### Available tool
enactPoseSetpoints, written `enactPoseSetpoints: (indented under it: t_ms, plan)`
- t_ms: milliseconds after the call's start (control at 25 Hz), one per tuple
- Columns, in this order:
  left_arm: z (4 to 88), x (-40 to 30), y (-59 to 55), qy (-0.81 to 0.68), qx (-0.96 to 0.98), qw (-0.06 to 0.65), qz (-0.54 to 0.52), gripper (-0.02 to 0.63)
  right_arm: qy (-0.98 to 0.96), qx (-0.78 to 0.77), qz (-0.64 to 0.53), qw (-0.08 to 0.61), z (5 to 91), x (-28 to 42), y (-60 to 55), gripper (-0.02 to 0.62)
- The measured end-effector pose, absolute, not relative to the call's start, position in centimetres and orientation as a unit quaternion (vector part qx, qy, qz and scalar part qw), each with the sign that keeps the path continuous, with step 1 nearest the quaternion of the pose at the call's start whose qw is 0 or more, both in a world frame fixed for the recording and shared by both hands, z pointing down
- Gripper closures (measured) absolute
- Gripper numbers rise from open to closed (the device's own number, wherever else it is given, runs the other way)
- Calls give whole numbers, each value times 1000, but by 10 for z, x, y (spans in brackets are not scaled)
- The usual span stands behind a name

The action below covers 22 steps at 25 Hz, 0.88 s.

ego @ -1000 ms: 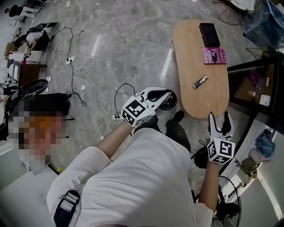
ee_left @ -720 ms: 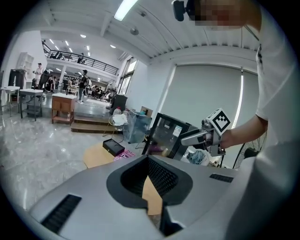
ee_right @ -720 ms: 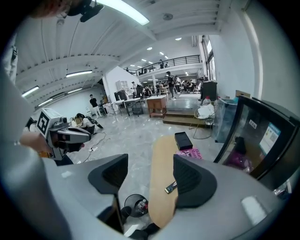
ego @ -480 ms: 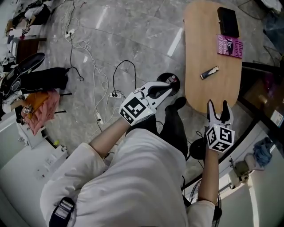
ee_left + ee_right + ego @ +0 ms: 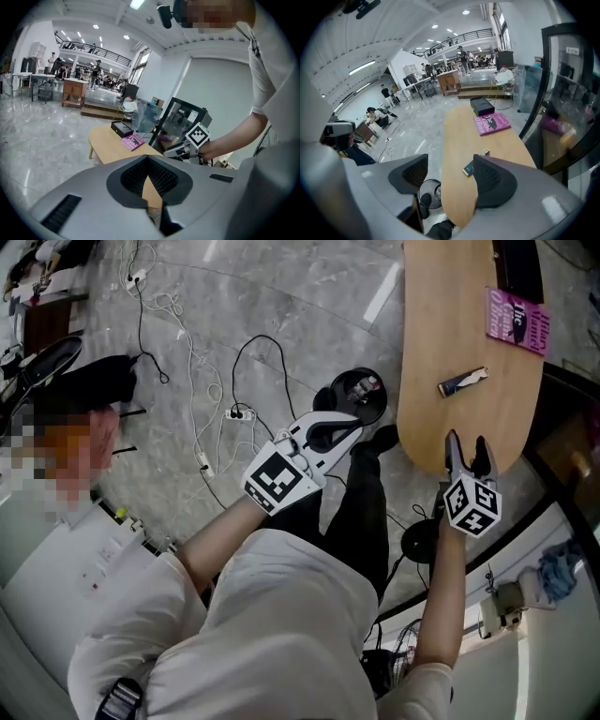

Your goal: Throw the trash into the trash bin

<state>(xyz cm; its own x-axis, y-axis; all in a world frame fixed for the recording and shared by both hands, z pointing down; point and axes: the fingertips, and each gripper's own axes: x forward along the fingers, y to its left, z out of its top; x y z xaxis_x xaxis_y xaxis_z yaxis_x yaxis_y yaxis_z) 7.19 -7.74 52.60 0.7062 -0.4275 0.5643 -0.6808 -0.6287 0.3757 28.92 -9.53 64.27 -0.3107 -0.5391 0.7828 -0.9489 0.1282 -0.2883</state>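
Observation:
A small dark-and-silver wrapper (image 5: 462,382) lies on the oval wooden table (image 5: 450,334); in the right gripper view the wrapper (image 5: 469,168) shows just past the right pad. A round black trash bin (image 5: 356,395) stands on the floor by the table's near left side, with some items inside. My right gripper (image 5: 466,442) is open over the table's near end, short of the wrapper, nothing between its pads. My left gripper (image 5: 354,423) hovers beside the bin with its tips together and nothing in it. The left gripper view shows the table (image 5: 110,140) and my right gripper (image 5: 185,149).
A pink book (image 5: 517,320) and a black box (image 5: 518,263) lie further along the table. White and black cables with a power strip (image 5: 234,413) trail over the marble floor. A dark glass cabinet (image 5: 569,93) stands right of the table. A black round base (image 5: 419,542) sits near my feet.
The table and bin have drawn closer. My right gripper went from short of the table's near edge to over its end. The left gripper now sits beside the bin.

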Motion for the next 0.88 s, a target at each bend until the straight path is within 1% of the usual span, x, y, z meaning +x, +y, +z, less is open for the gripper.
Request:
enactPoseSetpoints:
  t_ms: [440,680,880]
  plan:
    - [630,79,-69,-322,858,326,230,600,-664,541,446,260,790,298,-115,282]
    - [678,65,-68,-340,844,345,229,600,-640,558,464,255,853,295,-127,282]
    - [714,55,-62,-350,832,362,232,600,-617,577,464,268,894,298,-138,282]
